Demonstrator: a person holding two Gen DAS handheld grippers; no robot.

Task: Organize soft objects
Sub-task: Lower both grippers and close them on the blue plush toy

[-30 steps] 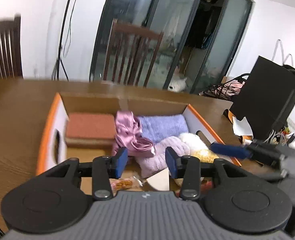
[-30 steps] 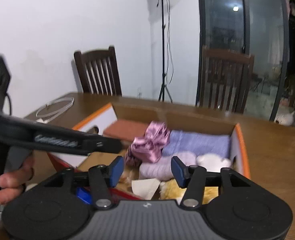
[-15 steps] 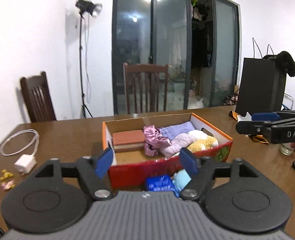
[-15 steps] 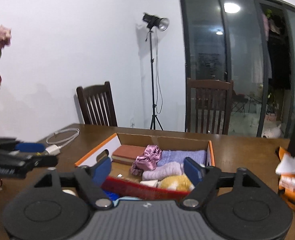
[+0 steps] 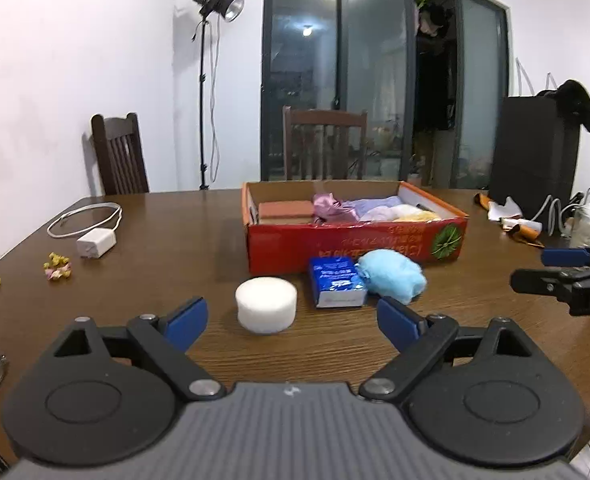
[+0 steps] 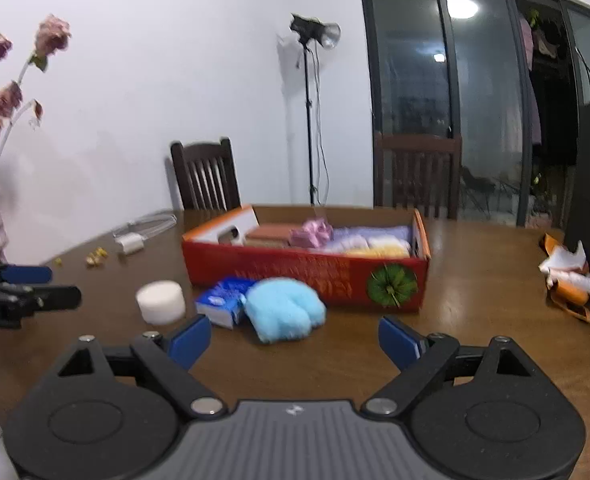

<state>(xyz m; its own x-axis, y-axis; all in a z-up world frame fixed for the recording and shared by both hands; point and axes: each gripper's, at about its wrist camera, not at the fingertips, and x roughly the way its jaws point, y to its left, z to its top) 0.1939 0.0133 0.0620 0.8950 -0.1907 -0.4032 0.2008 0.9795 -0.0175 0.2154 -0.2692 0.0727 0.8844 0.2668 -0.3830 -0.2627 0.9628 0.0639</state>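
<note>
- Two grippers are hovering over the wooden table, both empty: the left gripper and the right gripper are opening their jaws with nothing between them.
- Sitting in front of the red cardboard box are a white foam puck, a blue tissue pack and a light blue plush, the pack and plush touching.
- Lying inside the box are a pink satin scrunchie, a brick-coloured sponge and pale folded cloths.

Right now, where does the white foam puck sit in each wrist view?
Left wrist: white foam puck low centre, just ahead of the open left gripper.
Right wrist: puck lower left, beyond the right gripper's left finger.
Shared landmark: the blue tissue pack, immediately right of it in both.
</note>
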